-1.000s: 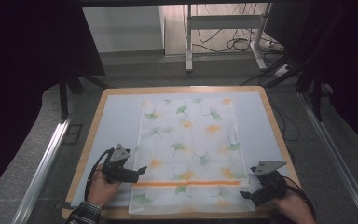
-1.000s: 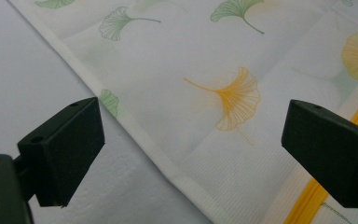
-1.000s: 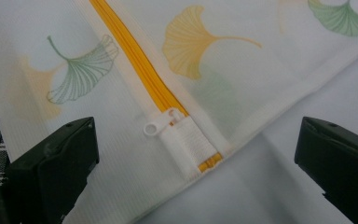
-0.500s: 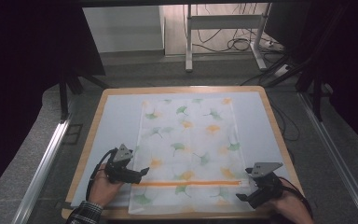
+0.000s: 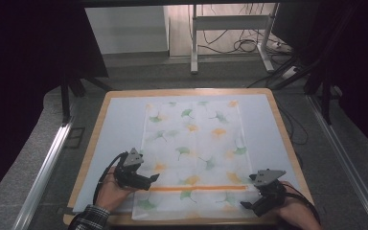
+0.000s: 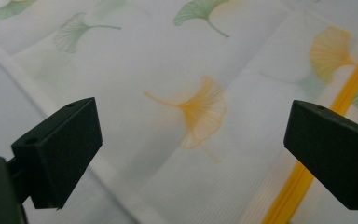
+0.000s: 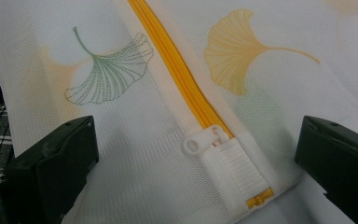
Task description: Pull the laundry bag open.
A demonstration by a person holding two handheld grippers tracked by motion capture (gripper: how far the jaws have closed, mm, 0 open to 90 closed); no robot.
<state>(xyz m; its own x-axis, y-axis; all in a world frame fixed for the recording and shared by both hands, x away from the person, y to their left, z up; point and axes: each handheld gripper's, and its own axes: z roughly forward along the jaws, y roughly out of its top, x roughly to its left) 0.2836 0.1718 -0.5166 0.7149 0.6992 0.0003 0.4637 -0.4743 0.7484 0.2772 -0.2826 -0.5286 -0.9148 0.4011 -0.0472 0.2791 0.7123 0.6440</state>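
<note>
A white mesh bag (image 5: 194, 143) printed with green and orange ginkgo leaves lies flat on the table, and an orange zipper (image 5: 199, 188) runs across its near end. My left gripper (image 5: 151, 179) hovers open over the bag's near left edge; in the left gripper view my left gripper (image 6: 193, 140) frames an orange leaf (image 6: 200, 112), with the zipper (image 6: 307, 163) at the right. My right gripper (image 5: 245, 205) is open at the bag's near right corner. In the right gripper view my right gripper (image 7: 196, 161) straddles the white zipper pull (image 7: 203, 140) at the zipper's (image 7: 172, 60) end.
The bag rests on a pale blue mat (image 5: 120, 124) on a wood-edged table (image 5: 96, 129). A metal rail (image 5: 43, 167) runs along the left and another (image 5: 345, 153) along the right. Cables and a desk leg (image 5: 194, 43) are on the floor beyond.
Both grippers have shifted slightly toward the near edge of the table. The bag has not moved.
</note>
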